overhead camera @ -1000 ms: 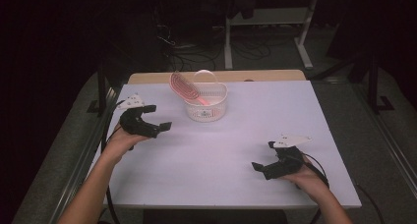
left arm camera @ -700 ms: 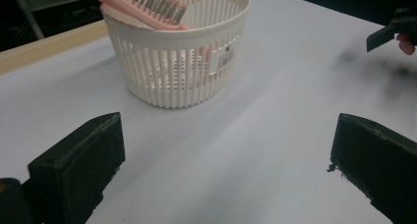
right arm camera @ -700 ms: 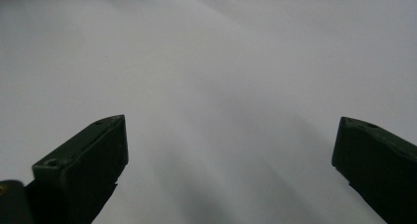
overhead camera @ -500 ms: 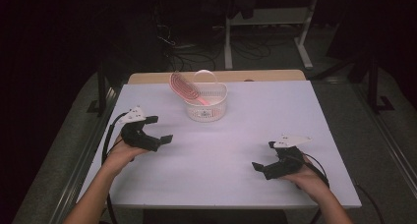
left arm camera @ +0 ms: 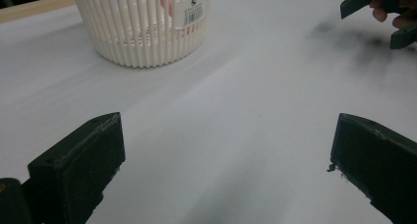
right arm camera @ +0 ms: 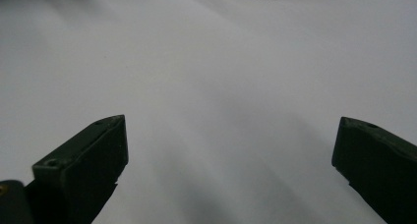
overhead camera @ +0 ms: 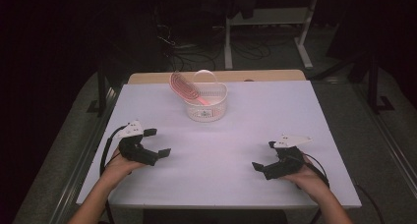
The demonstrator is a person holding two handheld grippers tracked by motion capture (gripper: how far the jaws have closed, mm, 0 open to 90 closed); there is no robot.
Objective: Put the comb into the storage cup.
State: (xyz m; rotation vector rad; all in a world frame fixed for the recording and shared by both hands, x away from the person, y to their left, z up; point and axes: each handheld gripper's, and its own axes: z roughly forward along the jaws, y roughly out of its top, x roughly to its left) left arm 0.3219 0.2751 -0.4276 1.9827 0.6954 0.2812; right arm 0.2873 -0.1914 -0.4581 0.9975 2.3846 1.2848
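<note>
High view, from the left: my left gripper [overhead camera: 156,141] sits low over the white table [overhead camera: 236,184], jaws wide, holding nothing. Between the grippers and farther back, well apart from both, stands the white basket [overhead camera: 206,106] with a pink brush [overhead camera: 185,86] leaning inside. My right gripper [overhead camera: 264,155] rests near the front edge, jaws wide and empty
</note>
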